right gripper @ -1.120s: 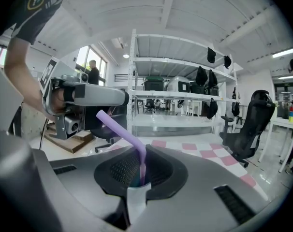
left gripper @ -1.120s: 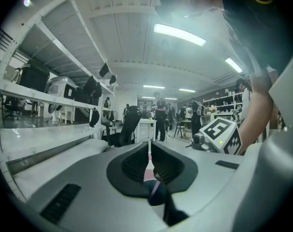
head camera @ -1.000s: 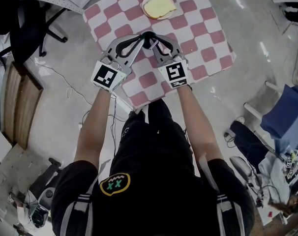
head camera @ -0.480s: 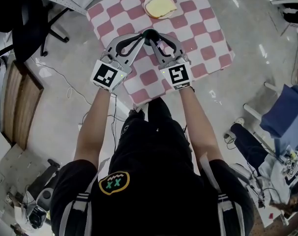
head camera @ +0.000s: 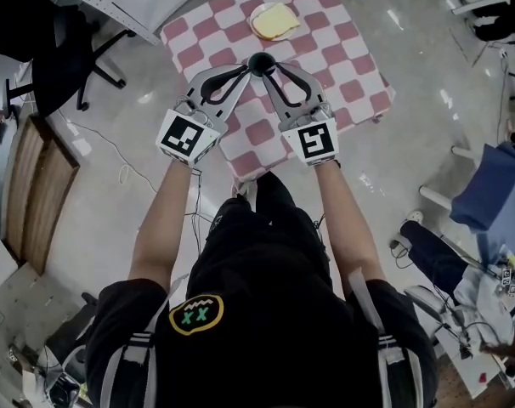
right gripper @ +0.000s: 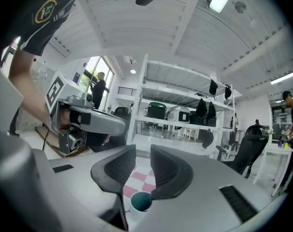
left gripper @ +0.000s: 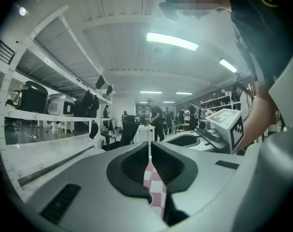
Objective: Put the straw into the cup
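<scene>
A dark cup [head camera: 259, 62] stands on the pink-and-white checked table [head camera: 359, 66], just past the tips of both grippers. In the right gripper view the cup [right gripper: 140, 202] shows a white rim and a teal inside, low down under the jaws. My right gripper [right gripper: 142, 153] [head camera: 273, 68] is opening; a clear gap parts its pads and nothing is between them. My left gripper [left gripper: 150, 146] [head camera: 243, 70] has its pads almost together, with nothing seen between them. Both point level, side by side above the table. I cannot make out a straw in any view.
A plate with a yellow slice [head camera: 274, 21] sits at the table's far side. A black office chair [head camera: 62, 58] and a wooden panel [head camera: 32, 185] are on the left, with a cable on the floor. Blue cloth [head camera: 495, 202] hangs at the right. Shelves with appliances [right gripper: 180, 112] stand ahead.
Both grippers have risen above the table and look larger in the head view. The cup's round mouth now shows uncovered between their tips.
</scene>
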`<move>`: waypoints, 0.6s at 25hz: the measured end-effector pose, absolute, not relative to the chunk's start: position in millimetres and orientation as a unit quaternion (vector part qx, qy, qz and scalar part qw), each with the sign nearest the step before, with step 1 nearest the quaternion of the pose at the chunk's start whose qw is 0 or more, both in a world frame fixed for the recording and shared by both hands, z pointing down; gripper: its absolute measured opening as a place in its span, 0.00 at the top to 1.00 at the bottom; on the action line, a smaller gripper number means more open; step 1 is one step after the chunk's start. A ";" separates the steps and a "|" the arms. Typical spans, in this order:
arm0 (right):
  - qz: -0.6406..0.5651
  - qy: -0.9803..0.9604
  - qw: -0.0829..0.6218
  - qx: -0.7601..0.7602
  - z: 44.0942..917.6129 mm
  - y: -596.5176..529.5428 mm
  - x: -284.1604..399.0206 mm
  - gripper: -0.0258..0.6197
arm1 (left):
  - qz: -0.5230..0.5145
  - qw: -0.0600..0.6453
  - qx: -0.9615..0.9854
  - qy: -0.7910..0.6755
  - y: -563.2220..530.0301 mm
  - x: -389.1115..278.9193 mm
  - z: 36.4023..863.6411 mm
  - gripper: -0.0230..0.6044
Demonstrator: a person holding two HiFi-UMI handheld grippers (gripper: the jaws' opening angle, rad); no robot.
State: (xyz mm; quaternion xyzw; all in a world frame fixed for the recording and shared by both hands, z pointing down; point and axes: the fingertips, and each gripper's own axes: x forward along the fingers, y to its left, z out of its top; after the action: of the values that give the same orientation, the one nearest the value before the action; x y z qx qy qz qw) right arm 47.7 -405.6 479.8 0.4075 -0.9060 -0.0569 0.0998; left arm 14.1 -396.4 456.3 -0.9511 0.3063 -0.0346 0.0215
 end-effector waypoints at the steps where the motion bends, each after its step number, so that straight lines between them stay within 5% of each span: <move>1: -0.061 -0.906 0.095 0.408 471.1 -399.0 47.5 0.78 | -0.034 0.019 -0.951 0.307 -390.9 12.4 451.5 0.91; 15: -0.109 -0.902 0.032 0.416 378.2 -270.1 18.7 0.82 | -0.022 0.027 -0.959 0.281 -270.8 -14.4 384.8 0.91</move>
State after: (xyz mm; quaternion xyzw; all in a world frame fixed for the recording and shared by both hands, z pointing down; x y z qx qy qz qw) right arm 18.7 -270.1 378.2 0.4165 -0.9020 -0.1093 0.0322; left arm -14.4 -270.8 384.8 -0.9591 0.2808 -0.0218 0.0273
